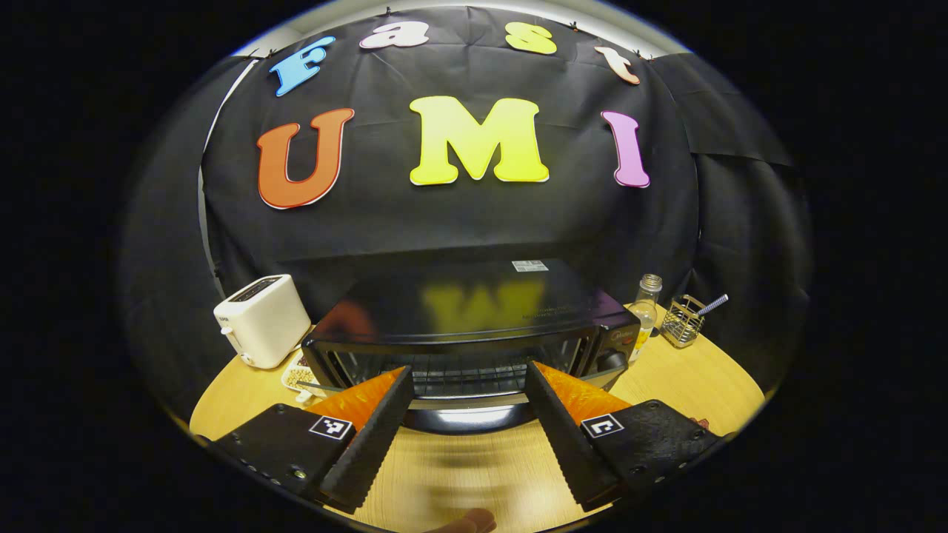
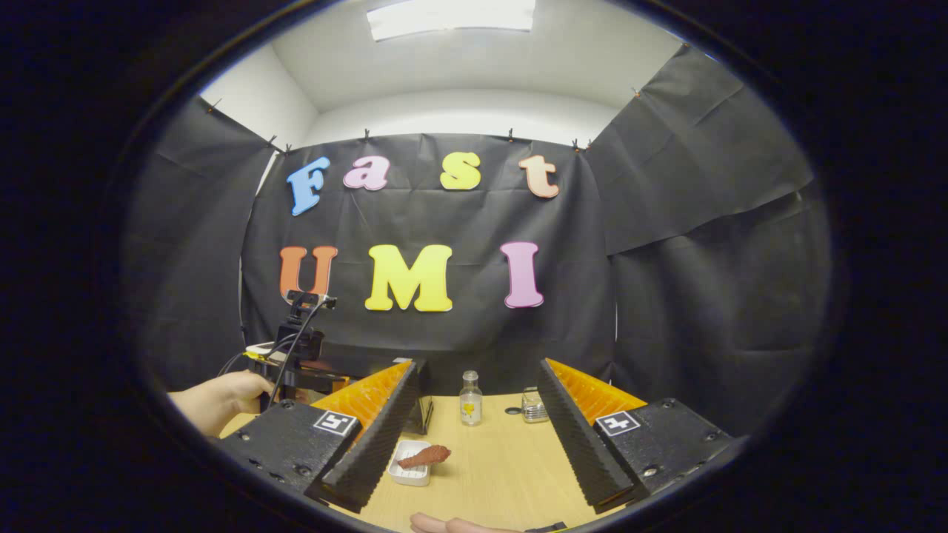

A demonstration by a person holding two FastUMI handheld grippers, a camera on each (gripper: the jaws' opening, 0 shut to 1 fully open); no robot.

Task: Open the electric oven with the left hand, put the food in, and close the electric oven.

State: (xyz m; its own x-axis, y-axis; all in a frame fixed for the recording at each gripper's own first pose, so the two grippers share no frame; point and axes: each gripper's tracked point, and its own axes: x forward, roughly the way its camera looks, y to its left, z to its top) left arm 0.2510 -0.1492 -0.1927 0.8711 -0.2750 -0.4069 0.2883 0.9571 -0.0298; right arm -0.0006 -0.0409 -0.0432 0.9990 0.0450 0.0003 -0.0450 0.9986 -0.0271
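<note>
The left gripper [image 1: 468,422] sits lowest in the left gripper view, its fingers wide apart and holding nothing. Dead ahead, at centre frame, stands the oven [image 1: 474,326]. Its door looks closed, though I cannot be sure. The handle [image 1: 463,403] runs as a bright bar left to right between the fingertips, its ends hidden behind them. So the left gripper is the nearer one, and the move turns on reaching straight forward to that crosswise bar. A toaster [image 1: 263,320] stands at mid left and a bottle [image 1: 646,311] at mid right, both beside the oven.

In the right gripper view the right gripper [image 2: 478,437] is likewise spread and empty. The food [image 2: 424,456], a reddish-brown piece, lies on a small white tray [image 2: 411,474] at lower centre, just beside the left-hand finger. A hand [image 2: 222,396] at mid left holds the other gripper, which hides most of the oven.
</note>
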